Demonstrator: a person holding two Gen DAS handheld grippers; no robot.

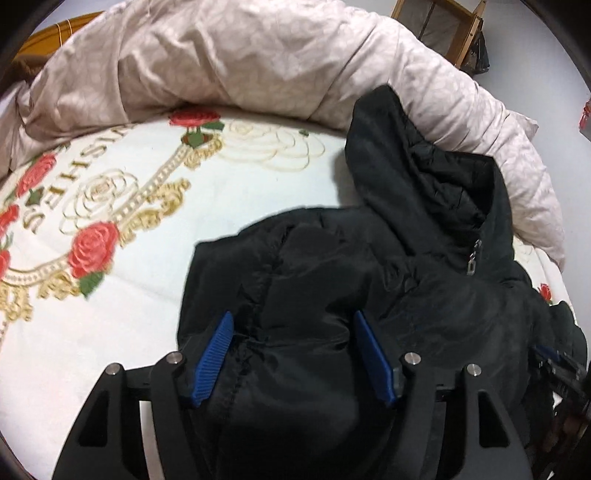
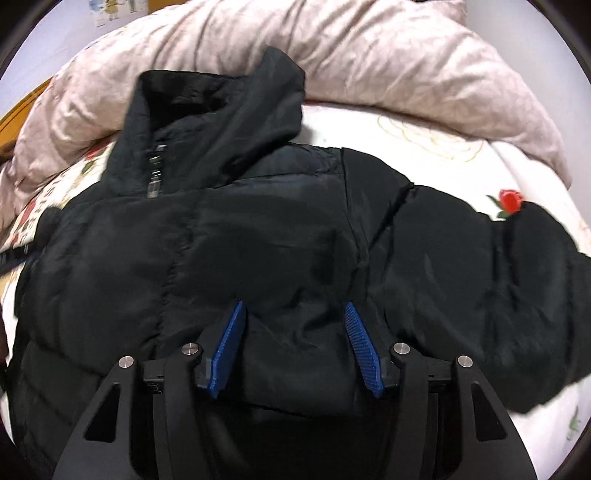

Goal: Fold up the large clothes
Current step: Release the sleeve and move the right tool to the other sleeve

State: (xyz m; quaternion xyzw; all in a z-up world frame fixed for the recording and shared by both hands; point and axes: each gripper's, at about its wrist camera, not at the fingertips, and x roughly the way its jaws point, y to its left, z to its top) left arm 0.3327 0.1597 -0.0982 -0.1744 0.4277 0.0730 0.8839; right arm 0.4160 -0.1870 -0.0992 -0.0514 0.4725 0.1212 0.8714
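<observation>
A black padded jacket (image 2: 258,229) lies front-up across a white sheet (image 1: 155,258) printed with red roses and gold chains, its hood (image 2: 221,107) resting against a rumpled pale-pink quilt (image 1: 240,59) that arcs across the top of both views. In the left wrist view the left gripper (image 1: 293,328) stands over the jacket's left shoulder in the lower centre of the frame, blue pads (image 1: 216,354) spread with puffy fabric bulging up between them; whether the pads actually press on the cloth cannot be told. In the right wrist view the right gripper (image 2: 293,321) sits likewise at lower centre over the jacket's chest, pads (image 2: 227,347) apart and a swell of black fabric between them, contact again unclear. A sleeve (image 2: 498,288) trails to the right edge of that frame, its cuff blurred. The zip (image 2: 155,170) shows as a smeared grey streak below the collar. The jacket's hem is cut off behind the gripper bodies in both views. At the lower right edge of the left view, part of a dark mechanism (image 1: 557,369) with blue on it is too blurred to identify. A wooden frame (image 1: 439,26) peeks in at upper right.
</observation>
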